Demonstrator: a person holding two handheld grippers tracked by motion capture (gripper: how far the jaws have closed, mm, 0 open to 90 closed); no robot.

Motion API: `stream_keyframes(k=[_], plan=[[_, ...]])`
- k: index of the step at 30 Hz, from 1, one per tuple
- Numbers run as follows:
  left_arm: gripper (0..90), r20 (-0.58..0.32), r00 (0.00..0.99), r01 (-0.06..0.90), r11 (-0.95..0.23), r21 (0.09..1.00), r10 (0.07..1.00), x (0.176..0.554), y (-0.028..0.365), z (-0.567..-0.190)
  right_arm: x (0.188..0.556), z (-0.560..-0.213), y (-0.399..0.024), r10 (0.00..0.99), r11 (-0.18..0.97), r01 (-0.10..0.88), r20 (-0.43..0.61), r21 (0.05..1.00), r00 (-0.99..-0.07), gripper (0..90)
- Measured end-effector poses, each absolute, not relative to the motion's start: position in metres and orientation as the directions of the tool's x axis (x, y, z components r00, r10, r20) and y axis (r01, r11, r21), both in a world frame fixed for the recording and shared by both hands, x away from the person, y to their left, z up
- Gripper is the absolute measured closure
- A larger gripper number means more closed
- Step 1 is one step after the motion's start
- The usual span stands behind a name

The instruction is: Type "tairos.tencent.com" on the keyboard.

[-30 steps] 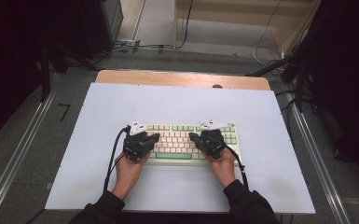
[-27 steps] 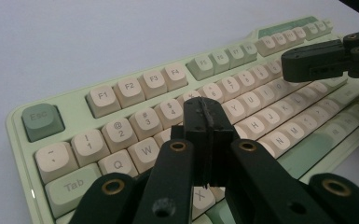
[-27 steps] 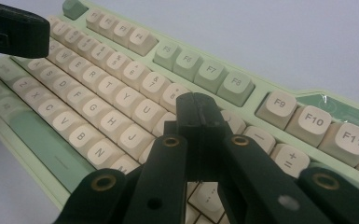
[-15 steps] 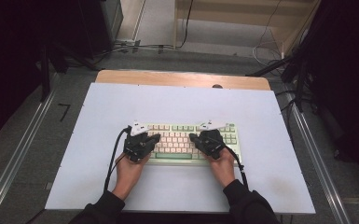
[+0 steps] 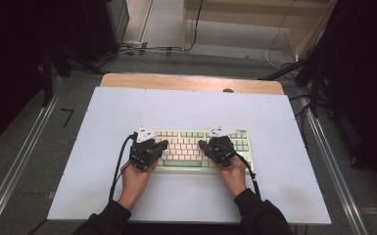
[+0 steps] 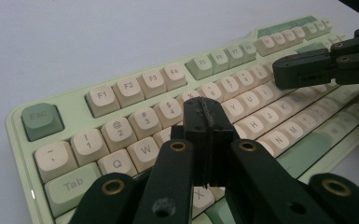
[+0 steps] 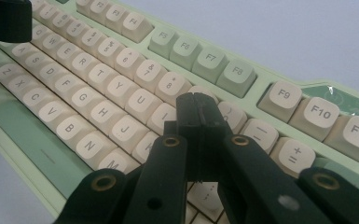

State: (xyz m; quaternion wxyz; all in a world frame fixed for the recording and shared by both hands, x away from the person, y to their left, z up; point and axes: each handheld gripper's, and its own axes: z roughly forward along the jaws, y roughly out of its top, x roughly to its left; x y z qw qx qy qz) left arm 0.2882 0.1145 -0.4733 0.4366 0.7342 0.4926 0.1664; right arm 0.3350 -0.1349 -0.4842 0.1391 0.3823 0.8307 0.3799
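With both jaws clenched empty, the left gripper (image 5: 162, 145) and right gripper (image 5: 201, 144) should tap the keyboard (image 5: 188, 145) one key at a time, squarely.

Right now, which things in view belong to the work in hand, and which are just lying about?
In use:
- keyboard
- left gripper, jaws shut, over the keys
- right gripper, jaws shut, over the keys

Lying about:
- white table, bare around the keyboard
- cables on the floor beyond the table
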Motion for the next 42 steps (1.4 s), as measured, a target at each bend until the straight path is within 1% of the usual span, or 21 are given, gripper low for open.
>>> stream_keyframes(k=[19,22,28,42], plan=[[90.0,-0.186,0.461,0.578,-0.134,0.805,0.868,0.288,0.115,-0.473,0.335,-0.486,-0.134,0.742,0.431,0.537,0.055,0.725,-0.669,87.3],[90.0,-0.186,0.461,0.578,-0.135,0.805,0.868,0.288,0.115,-0.473,0.336,-0.486,-0.135,0.741,0.424,0.546,0.07,0.722,-0.668,87.3],[90.0,-0.187,0.46,0.58,-0.134,0.804,0.868,0.288,0.116,-0.473,0.334,-0.48,-0.138,0.744,0.391,0.533,0.083,0.751,-0.663,87.3],[90.0,-0.187,0.458,0.587,-0.137,0.798,0.869,0.286,0.119,-0.475,0.333,-0.476,-0.142,0.749,0.379,0.533,0.088,0.756,-0.657,87.3]])
